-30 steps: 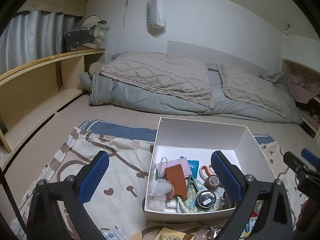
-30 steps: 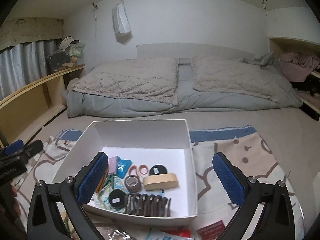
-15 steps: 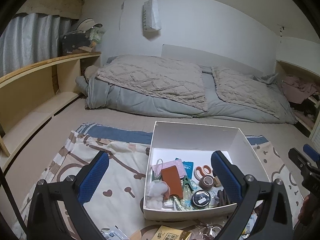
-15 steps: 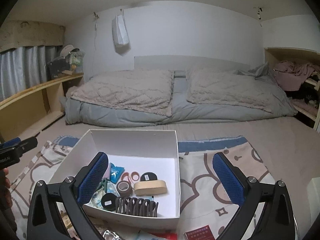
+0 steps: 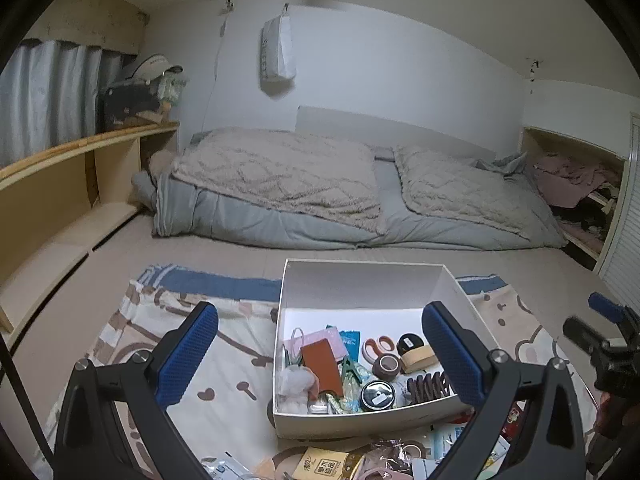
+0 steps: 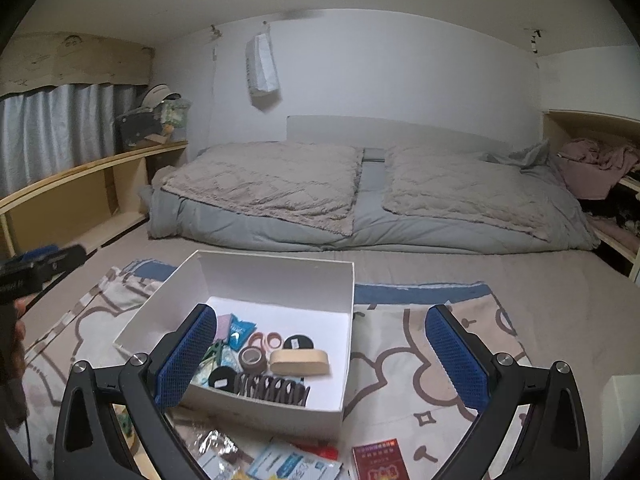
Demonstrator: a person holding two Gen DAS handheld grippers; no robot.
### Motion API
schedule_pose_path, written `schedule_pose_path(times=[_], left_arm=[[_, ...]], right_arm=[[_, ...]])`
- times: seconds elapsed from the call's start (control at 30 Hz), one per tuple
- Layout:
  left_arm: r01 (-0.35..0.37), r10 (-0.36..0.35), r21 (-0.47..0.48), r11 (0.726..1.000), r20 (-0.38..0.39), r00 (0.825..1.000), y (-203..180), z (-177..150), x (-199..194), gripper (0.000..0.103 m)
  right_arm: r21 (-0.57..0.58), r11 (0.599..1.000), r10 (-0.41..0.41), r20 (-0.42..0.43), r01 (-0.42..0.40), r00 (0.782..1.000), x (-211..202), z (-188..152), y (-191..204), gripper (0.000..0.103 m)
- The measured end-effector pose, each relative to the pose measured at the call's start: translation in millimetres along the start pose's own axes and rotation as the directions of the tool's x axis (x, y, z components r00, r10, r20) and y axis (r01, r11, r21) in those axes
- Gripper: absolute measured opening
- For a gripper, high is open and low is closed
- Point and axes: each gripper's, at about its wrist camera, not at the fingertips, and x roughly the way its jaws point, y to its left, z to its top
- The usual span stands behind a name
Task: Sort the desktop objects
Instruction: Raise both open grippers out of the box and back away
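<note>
Both tools spread wide and empty, the left gripper (image 5: 320,356) and right gripper (image 6: 320,356) hover over a half-filled white box (image 6: 280,276) at twelve o'clock, apparently between picks; loose packets (image 6: 292,462) at six o'clock likely come next.

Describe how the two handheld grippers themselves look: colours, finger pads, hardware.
Left gripper and right gripper look alike: black angular frames with triangular cut-outs and silver pivot bolts. Each finger carries a long blue pad with fine dimpled texture. A thin black cable runs at the left view's lower-left edge.
</note>
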Motion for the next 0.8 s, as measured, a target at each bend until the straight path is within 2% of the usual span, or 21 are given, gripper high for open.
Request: schedule_pose_path(times=[0.23,0.4,0.57,0.8], left_arm=[[0.019,-0.020,0.016,1.000,0.039,0.999,1,6,-24,0.103],[0.045,-0.046,0.028,0.999,0.030,0.998,3,3,-36,0.103],[0.064,-0.065,0.062,0.996,0.022,0.998,0,-7,-47,0.103],[0.069,-0.075,0.102,0.992,0.064,0.995,2,-24,-71,0.103]], right_arm=[[-0.030,0.997,0.069,-0.004,-0.069,0.998,-25,-6,1,0.103],[-0.043,0.994,0.103,-0.004,-0.103,0.995,-43,-14,-4,0.103],[-0.014,0.994,0.108,-0.011,-0.108,0.994,-56,-30,-16,0.103],[0.005,0.998,0.065,-0.018,-0.065,0.998,-62,-52,-37,0.103]])
